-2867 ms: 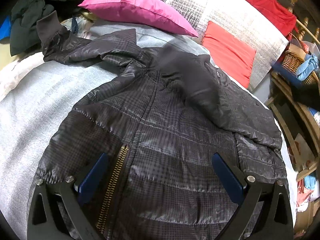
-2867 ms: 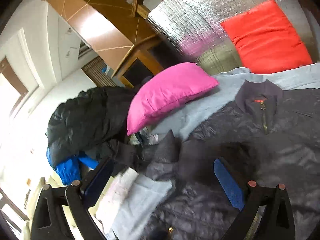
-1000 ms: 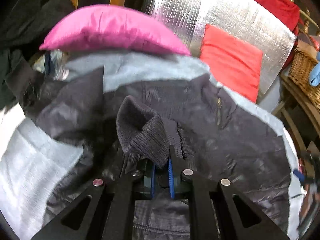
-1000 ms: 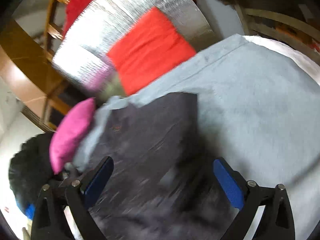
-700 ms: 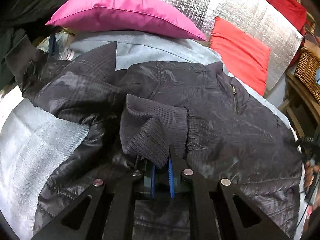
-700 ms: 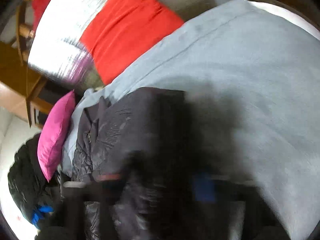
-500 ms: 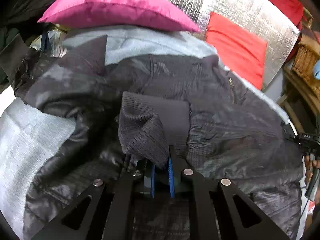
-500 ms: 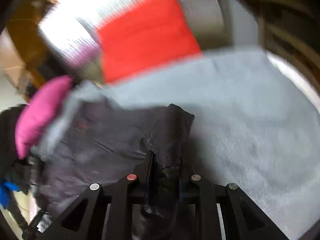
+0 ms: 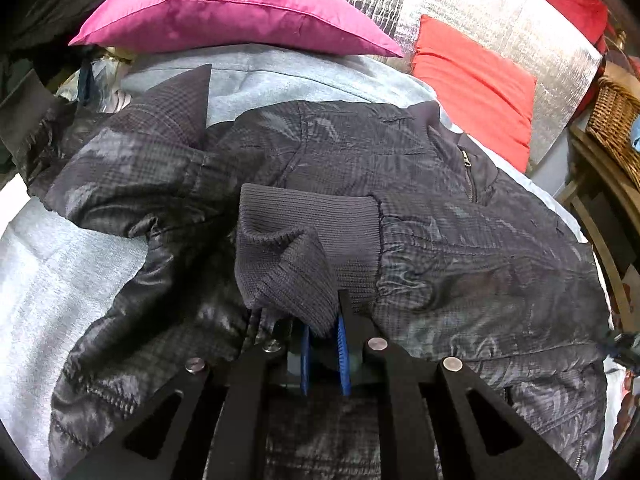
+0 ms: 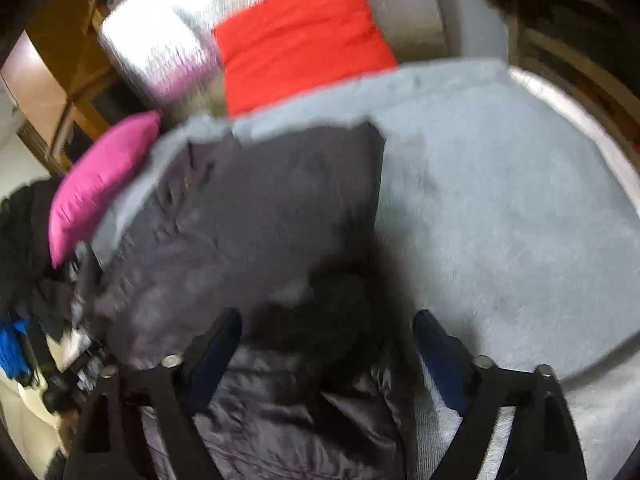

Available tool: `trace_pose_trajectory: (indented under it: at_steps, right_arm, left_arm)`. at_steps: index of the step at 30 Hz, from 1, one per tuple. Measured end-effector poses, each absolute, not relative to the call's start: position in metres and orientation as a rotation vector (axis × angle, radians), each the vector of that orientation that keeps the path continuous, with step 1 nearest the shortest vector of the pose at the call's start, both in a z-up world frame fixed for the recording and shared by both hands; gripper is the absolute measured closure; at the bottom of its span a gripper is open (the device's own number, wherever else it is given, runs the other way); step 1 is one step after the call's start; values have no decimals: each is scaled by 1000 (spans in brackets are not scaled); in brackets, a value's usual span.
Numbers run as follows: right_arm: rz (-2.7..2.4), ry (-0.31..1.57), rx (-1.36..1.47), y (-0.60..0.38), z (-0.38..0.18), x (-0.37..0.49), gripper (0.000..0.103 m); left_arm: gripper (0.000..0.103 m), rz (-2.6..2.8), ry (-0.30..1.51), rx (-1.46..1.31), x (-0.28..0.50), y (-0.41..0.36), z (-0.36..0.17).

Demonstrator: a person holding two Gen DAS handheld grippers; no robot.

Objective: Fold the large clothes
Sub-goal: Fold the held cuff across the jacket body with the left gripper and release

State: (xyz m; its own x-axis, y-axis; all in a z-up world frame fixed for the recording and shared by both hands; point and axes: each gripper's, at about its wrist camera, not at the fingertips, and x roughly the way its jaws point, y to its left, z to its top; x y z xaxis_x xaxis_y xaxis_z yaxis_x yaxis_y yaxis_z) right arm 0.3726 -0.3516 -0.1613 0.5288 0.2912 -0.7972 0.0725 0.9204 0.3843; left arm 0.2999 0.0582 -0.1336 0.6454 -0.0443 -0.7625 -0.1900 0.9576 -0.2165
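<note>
1. While the dark quilted jacket (image 9: 420, 208) is lying spread across the light grey blanket (image 9: 60, 264), one sleeve is being folded in over the body, its ribbed knit cuff (image 9: 308, 248) sitting near the middle of the garment.
2. The left gripper (image 9: 322, 340) is pinching that cuff: its blue pads (image 9: 343, 352) are pressed almost together with the knit edge bunching up between them.
3. The jacket's other sleeve is trailing off toward the left edge of the left wrist view, and the collar with its small zip pull (image 9: 465, 156) is pointing toward the red cushion (image 9: 476, 84).
4. In the right wrist view, which is blurring heavily, the jacket (image 10: 256, 208) is covering the left part of the blanket (image 10: 500, 200), with bare blanket stretching away to the right.
5. The right gripper (image 10: 326, 344) is standing with its fingers spread; its jaws have just been opening, and dark jacket fabric is lying between them without either pad (image 10: 436, 344) pressing on it.
6. A magenta pillow (image 9: 232, 8) is resting at the far end of the blanket, just beside the red cushion, which is leaning against a silver foil-faced panel (image 9: 480, 12).
7. A wicker basket (image 9: 616, 124) is sitting at the right edge of the left view, and a heap of dark clothes (image 10: 20, 248) is piling up beyond the magenta pillow (image 10: 100, 176).
</note>
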Motion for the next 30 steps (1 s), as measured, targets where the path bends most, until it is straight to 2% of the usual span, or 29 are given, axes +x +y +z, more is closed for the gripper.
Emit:
trace_pose_trajectory:
  at_steps: [1, 2, 3, 6, 8, 10, 11, 12, 14, 19, 21, 24, 28, 30]
  right_arm:
    - [146, 1043, 385, -349, -167, 373, 41]
    - [146, 1044, 342, -346, -169, 372, 48]
    - [150, 1037, 308, -344, -169, 370, 64]
    - [115, 981, 267, -344, -154, 364, 73]
    - [95, 935, 268, -345, -146, 361, 73]
    - [71, 996, 283, -350, -167, 365, 73]
    - [68, 1027, 310, -352, -178, 369, 69]
    - [74, 1017, 355, -357, -181, 368, 55]
    - [87, 979, 457, -371, -176, 362, 35]
    - [106, 849, 563, -393, -144, 327, 33]
    - [226, 829, 720, -399, -139, 312, 30]
    - [328, 832, 993, -398, -157, 298, 19]
    - [355, 876, 1279, -385, -196, 304, 19]
    - [340, 865, 1305, -375, -203, 312, 19]
  left_arm:
    - [91, 82, 870, -283, 301, 58, -132]
    - [91, 77, 869, -278, 302, 57, -131]
    - [91, 73, 870, -276, 302, 56, -130]
    - [90, 34, 832, -293, 297, 52, -117]
    - [90, 20, 808, -293, 293, 47, -116]
    - [90, 33, 871, -252, 298, 40, -133]
    - [90, 42, 887, -238, 300, 40, -141]
    - [90, 46, 887, -236, 300, 43, -144]
    - [89, 50, 883, -248, 300, 47, -140]
    - [88, 49, 896, -305, 305, 58, -137]
    - [88, 53, 890, -316, 304, 60, -135]
    - [88, 59, 889, -322, 305, 60, -131]
    - [88, 66, 872, -318, 308, 61, -119]
    - [88, 66, 855, -313, 308, 61, -108]
